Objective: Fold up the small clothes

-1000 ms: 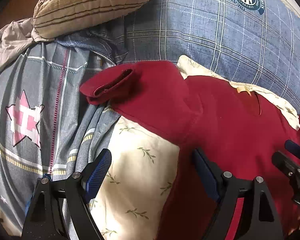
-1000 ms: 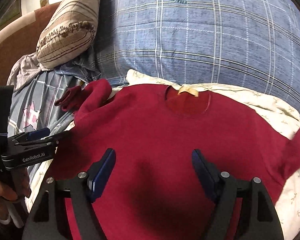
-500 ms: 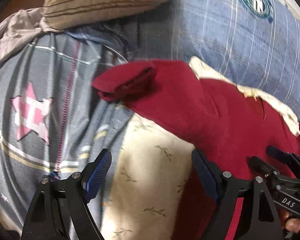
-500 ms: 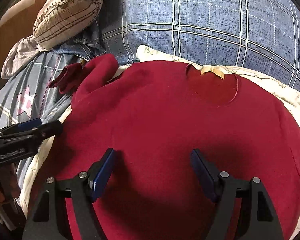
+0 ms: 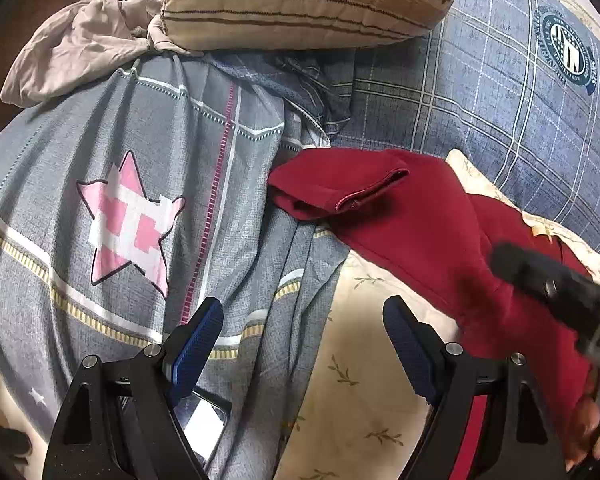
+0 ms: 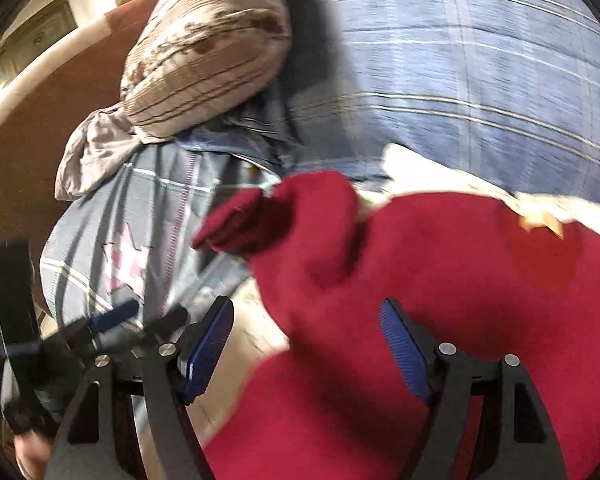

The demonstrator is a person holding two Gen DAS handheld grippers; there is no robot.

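Note:
A dark red sweater point(image 6: 440, 280) lies spread on a cream leaf-print cloth point(image 5: 364, 380) on the bed. Its left sleeve point(image 5: 340, 188) is bunched and points left onto the grey star bedding; it also shows in the right wrist view point(image 6: 260, 224). A tan neck label point(image 6: 540, 222) marks the collar. My left gripper point(image 5: 300, 344) is open and empty, over the cream cloth and grey bedding, short of the sleeve. My right gripper point(image 6: 306, 344) is open and empty above the sweater's left side. The right gripper's body shows blurred in the left wrist view point(image 5: 560, 292).
Grey bedding with a pink star point(image 5: 128, 220) lies to the left. A striped tan pillow point(image 5: 300, 4) and a beige cloth point(image 5: 80, 52) sit at the back. A blue plaid duvet point(image 5: 500, 92) lies behind the sweater. A wooden headboard point(image 6: 40, 120) stands far left.
Both grippers have shifted left toward the bunched sleeve. The right gripper has moved from over the sweater's chest to its left side, with motion blur. Both stay open.

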